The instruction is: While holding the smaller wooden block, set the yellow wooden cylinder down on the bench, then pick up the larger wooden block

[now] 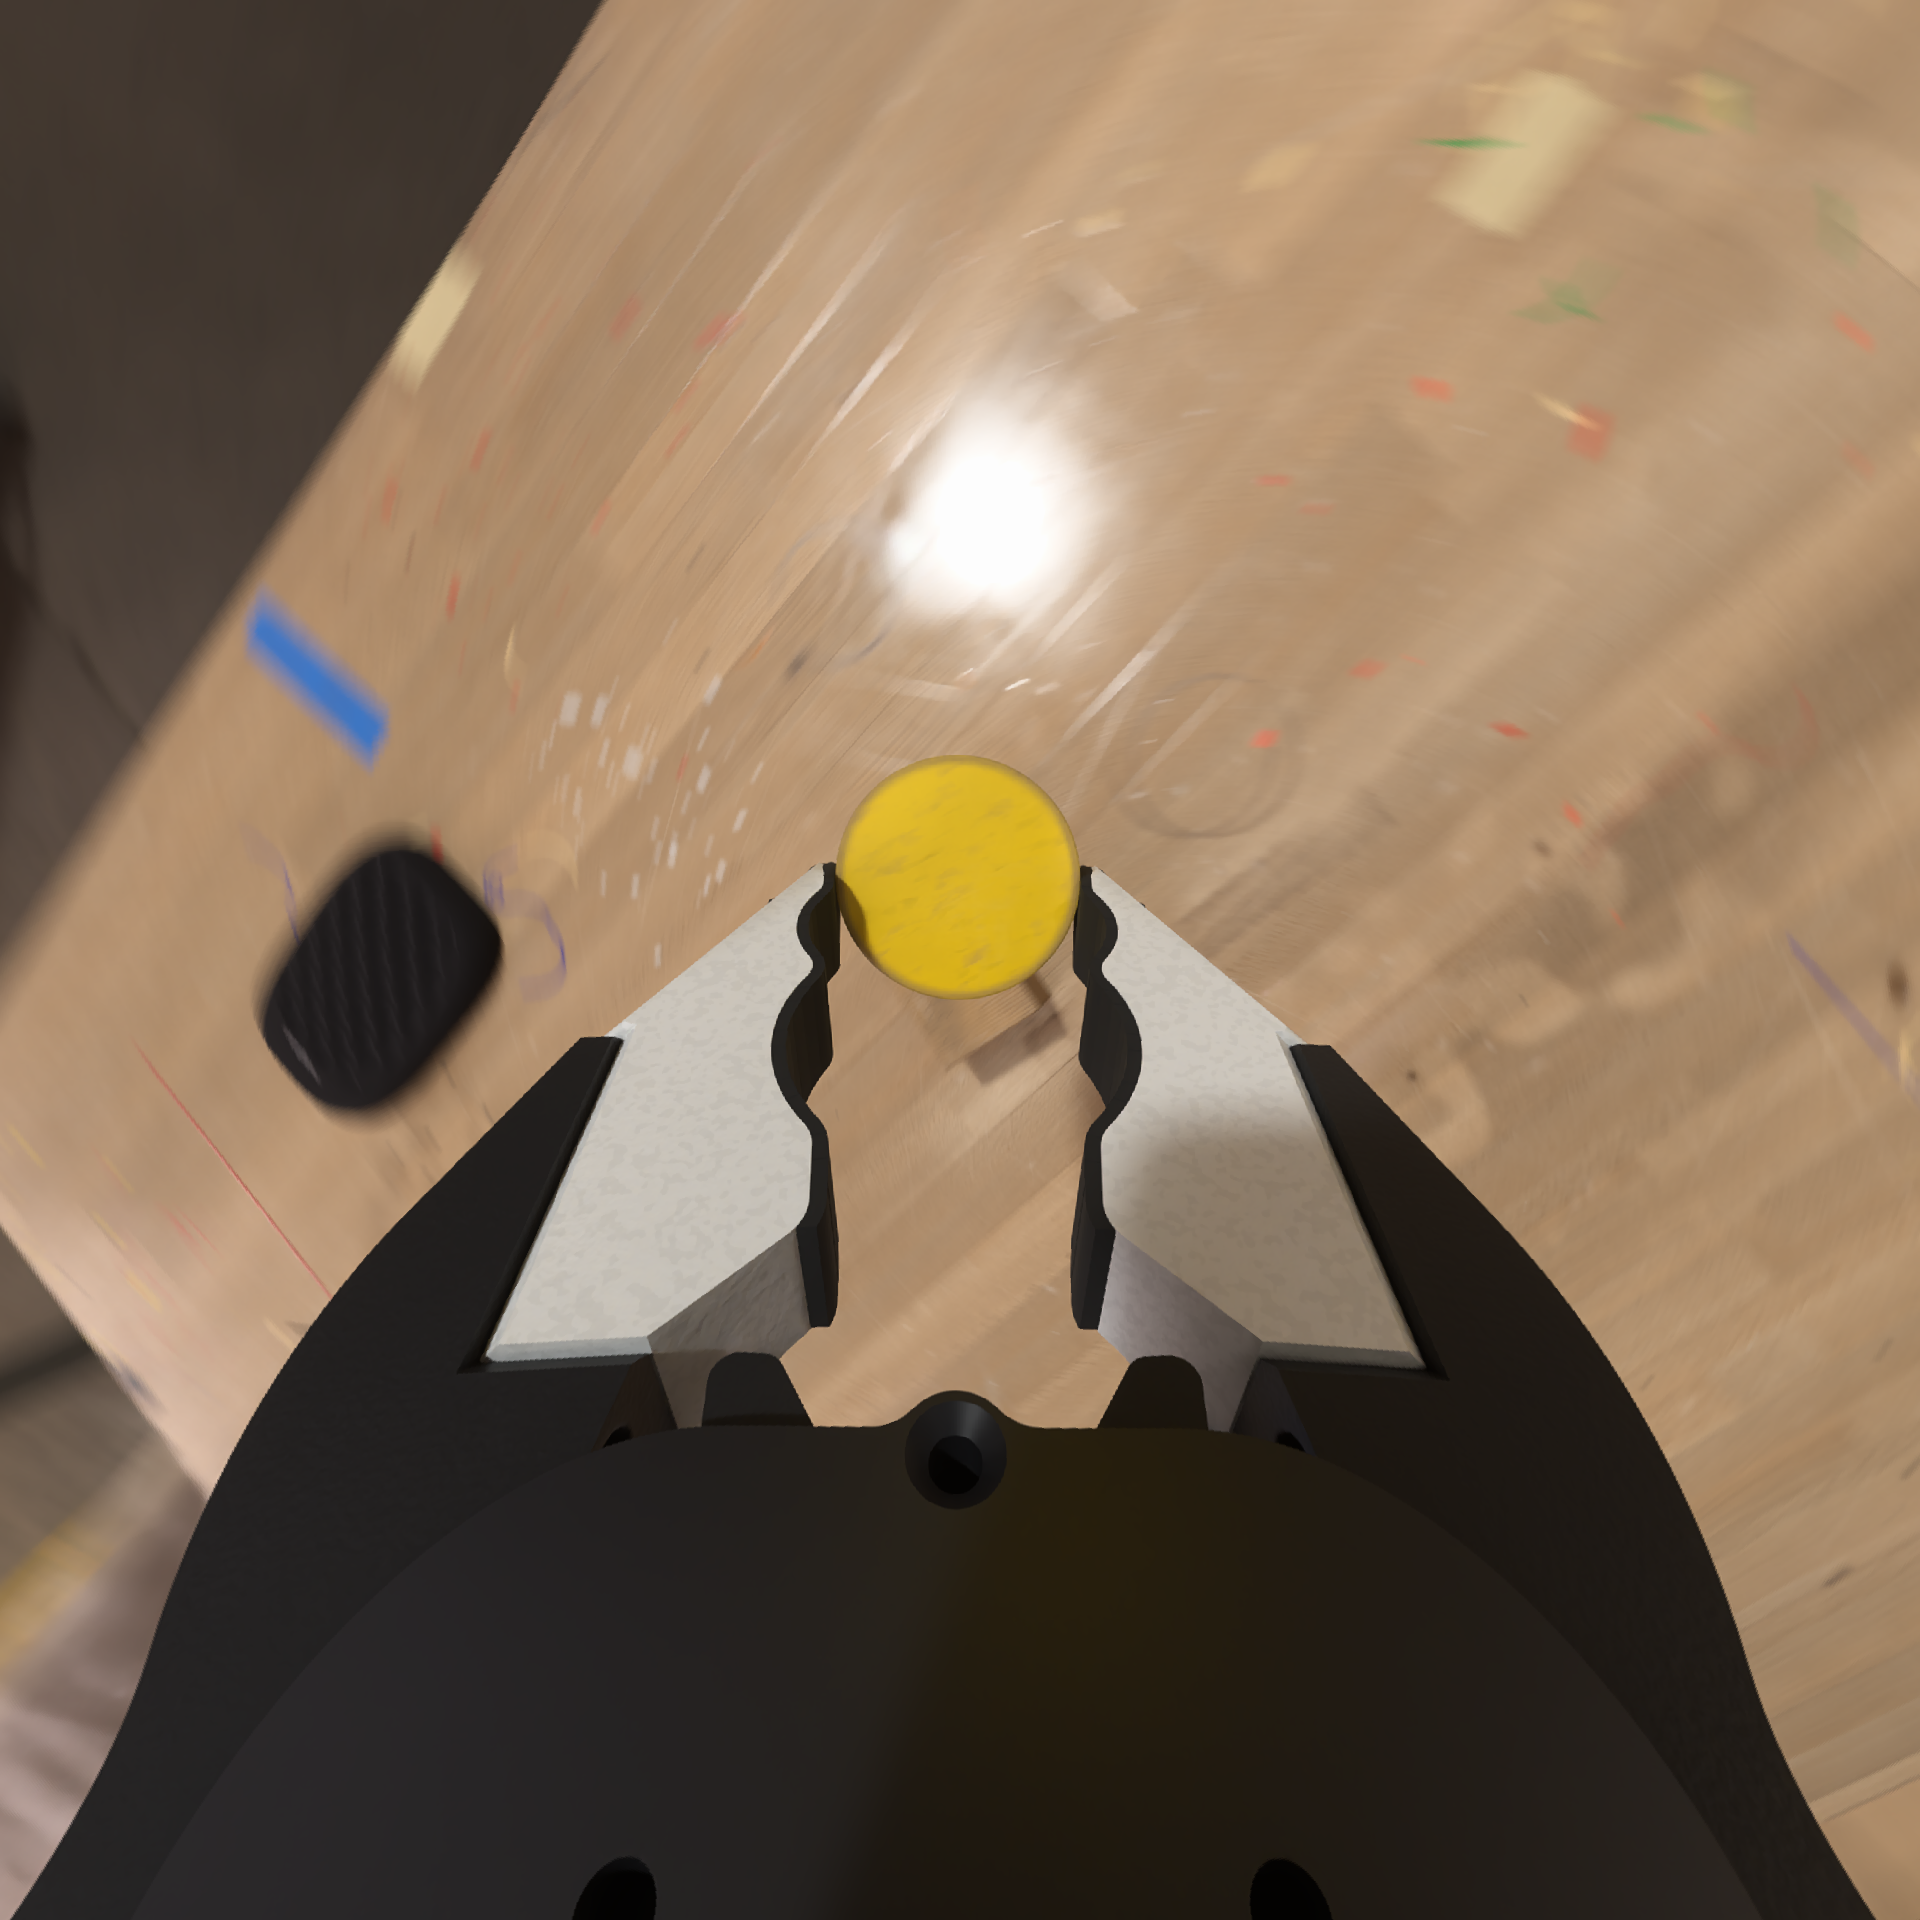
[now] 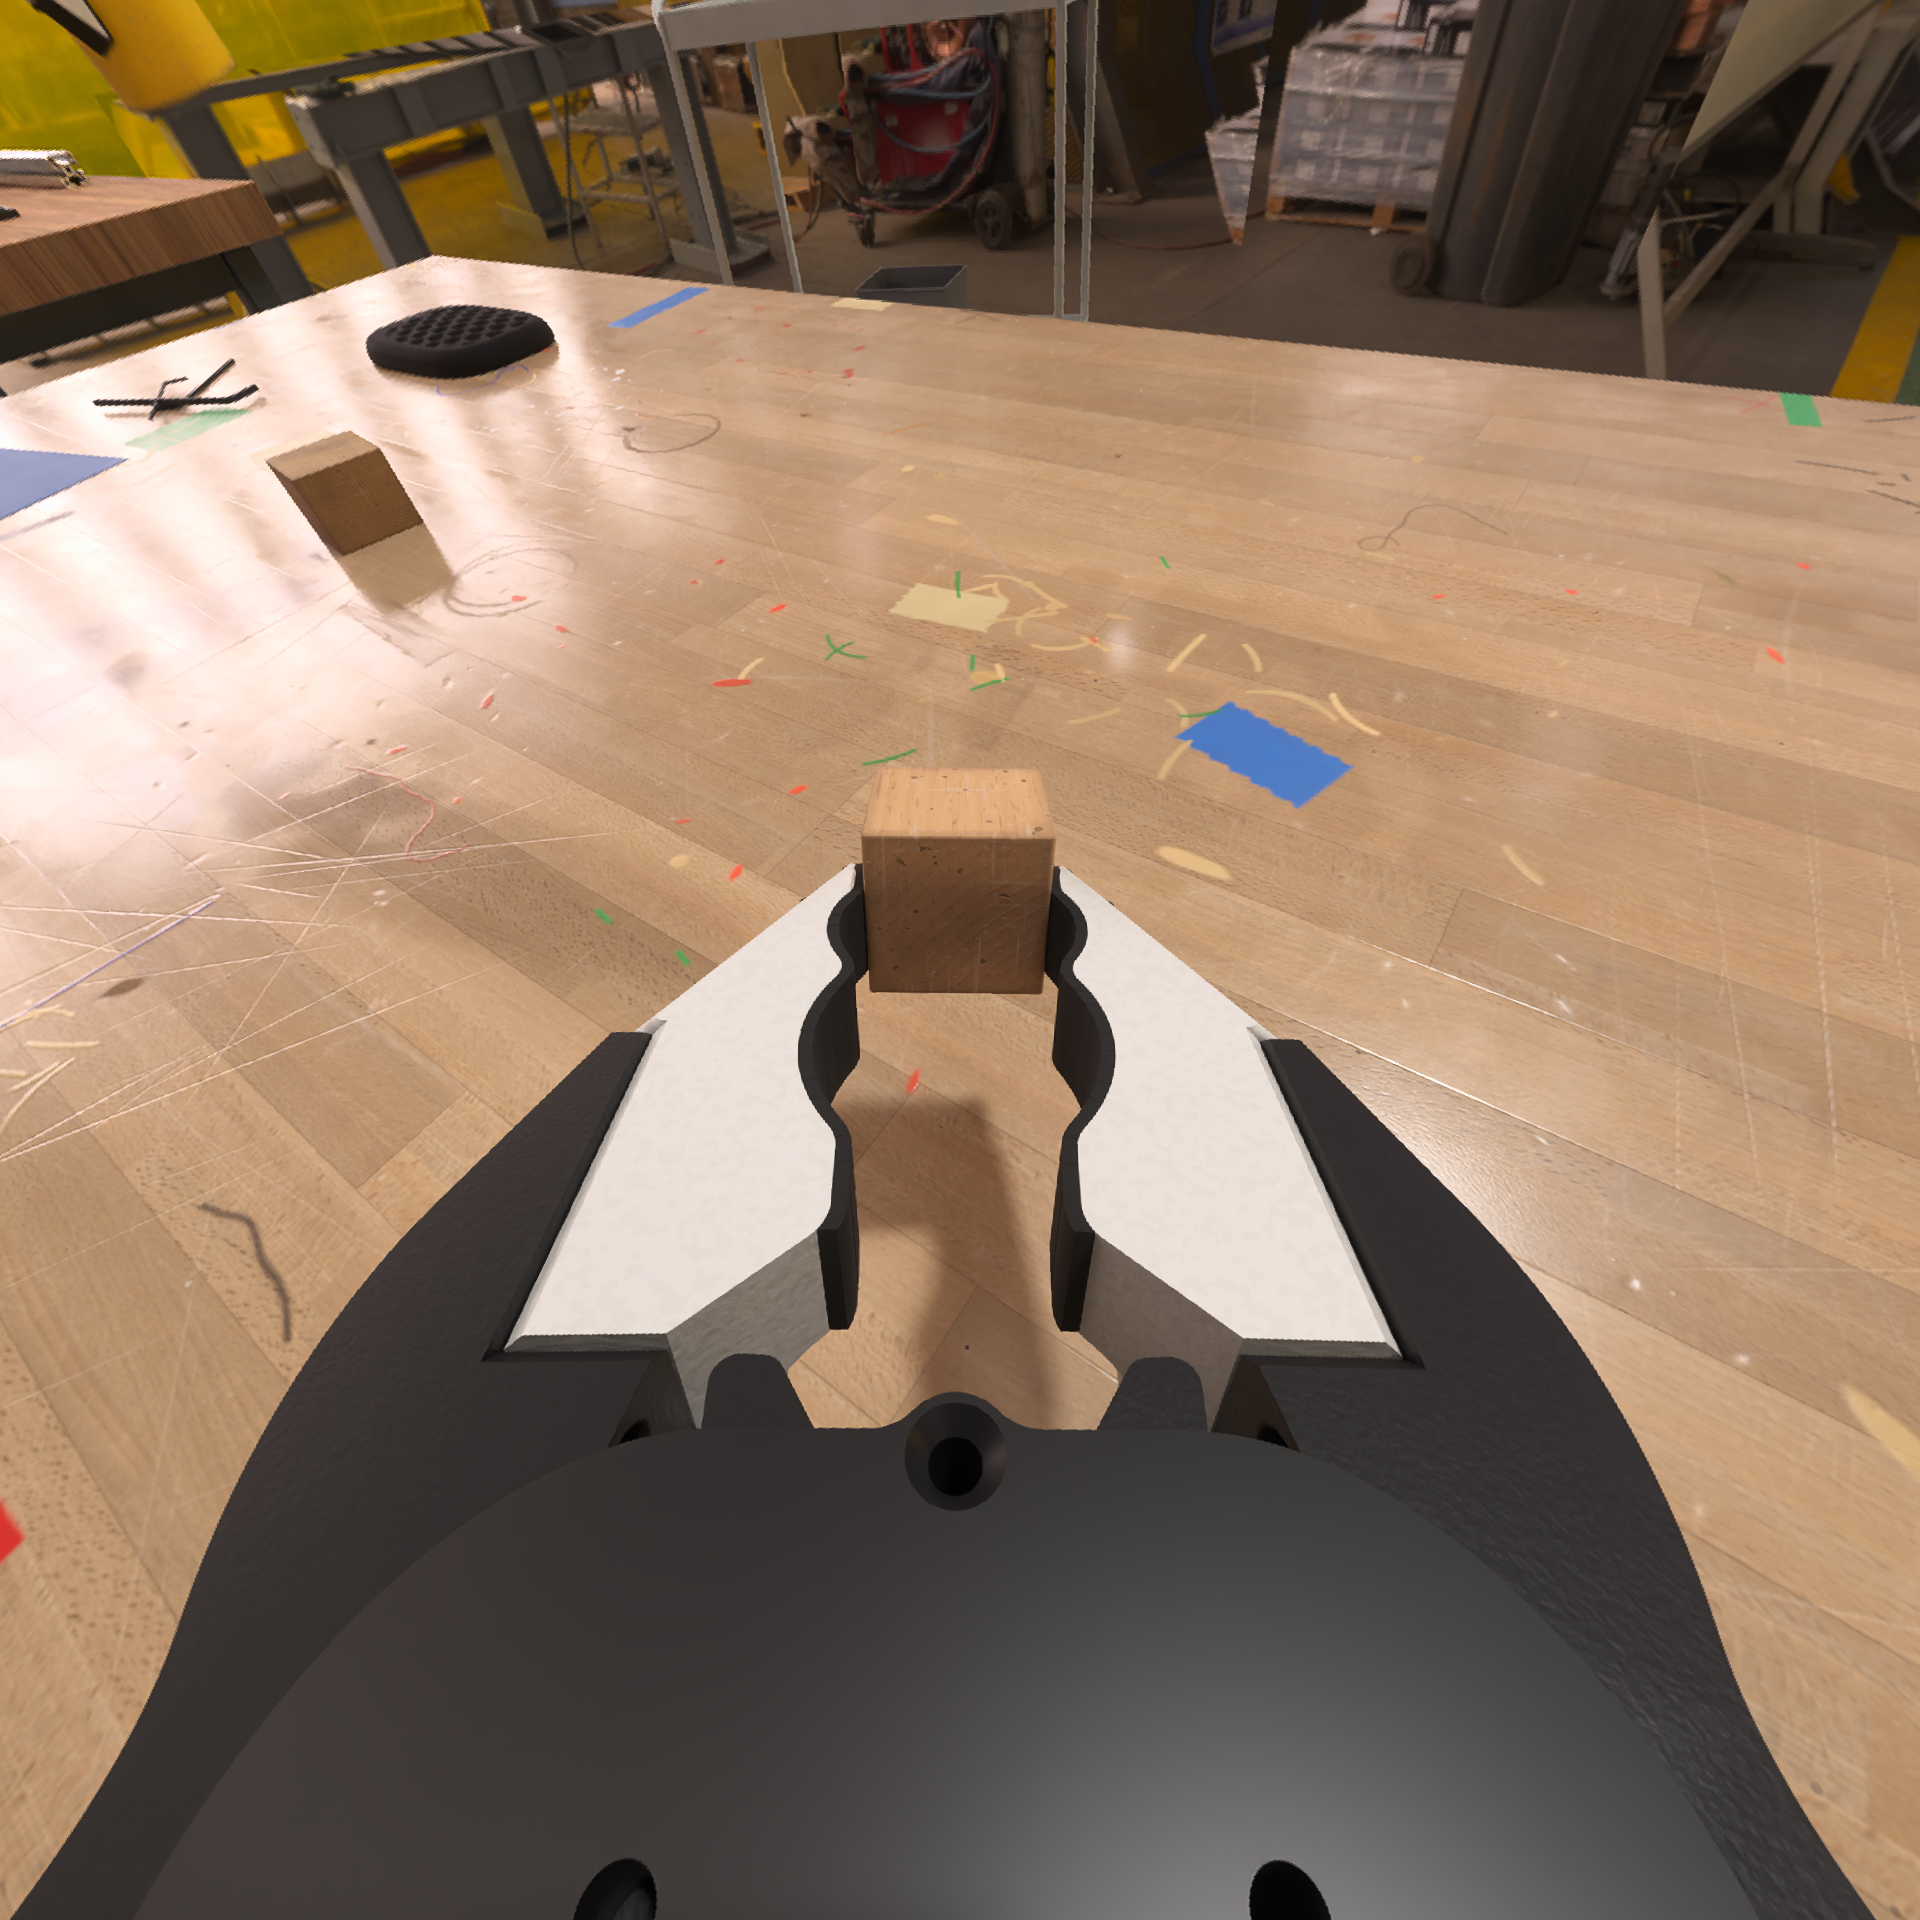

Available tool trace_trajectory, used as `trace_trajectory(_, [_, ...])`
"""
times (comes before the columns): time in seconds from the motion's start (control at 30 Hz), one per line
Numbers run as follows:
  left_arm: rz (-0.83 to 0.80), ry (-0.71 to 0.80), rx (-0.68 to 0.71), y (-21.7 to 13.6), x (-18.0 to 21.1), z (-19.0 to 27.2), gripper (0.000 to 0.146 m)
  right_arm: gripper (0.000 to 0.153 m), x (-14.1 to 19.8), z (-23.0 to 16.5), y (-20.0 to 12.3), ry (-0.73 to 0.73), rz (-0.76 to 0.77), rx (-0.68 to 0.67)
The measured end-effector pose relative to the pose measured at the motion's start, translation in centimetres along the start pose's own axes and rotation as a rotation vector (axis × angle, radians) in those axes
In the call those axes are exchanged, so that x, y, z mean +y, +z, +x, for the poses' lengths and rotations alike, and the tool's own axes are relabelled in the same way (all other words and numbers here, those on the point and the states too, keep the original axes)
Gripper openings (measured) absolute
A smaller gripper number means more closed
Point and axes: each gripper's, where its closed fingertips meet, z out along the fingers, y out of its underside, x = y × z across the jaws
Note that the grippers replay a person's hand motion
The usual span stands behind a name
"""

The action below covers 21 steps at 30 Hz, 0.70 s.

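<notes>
Both grippers loaded: yellow wooden cylinder (image 1: pixel 954 878), smaller wooden block (image 2: pixel 957 883).

The left wrist camera looks steeply down, close over the bench (image 1: pixel 1351 935) near one long edge, while the right wrist camera looks forward at a shallow angle across the bench (image 2: pixel 1351 1039) toward its far edge; both views share the black pad (image 1: pixel 379 977) (image 2: pixel 460 340).
</notes>
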Motion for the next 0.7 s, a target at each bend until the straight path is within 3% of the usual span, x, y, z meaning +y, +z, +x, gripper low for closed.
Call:
trace_trajectory(0.1, [-0.02,0.398,0.069,0.3,-4.1,6.9,0.045,0.033,0.1,0.0,0.2,0.001,-0.006,-0.004])
trace_trajectory(0.2, [-0.121,0.572,0.126,4.0,-6.6,10.8,0.045,0.033,0.0,-0.2,0.1,0.001,0.002,-0.006])
trace_trajectory(0.43, [-0.24,0.592,0.271,14.0,-8.2,12.7,0.045,0.033,-0.3,-0.9,-0.4,-0.02,0.021,-0.013])
trace_trajectory(0.7, [-0.306,0.618,0.287,17.4,-7.1,13.0,0.045,0.033,-0.4,-0.6,-0.6,-0.011,0.023,-0.01])
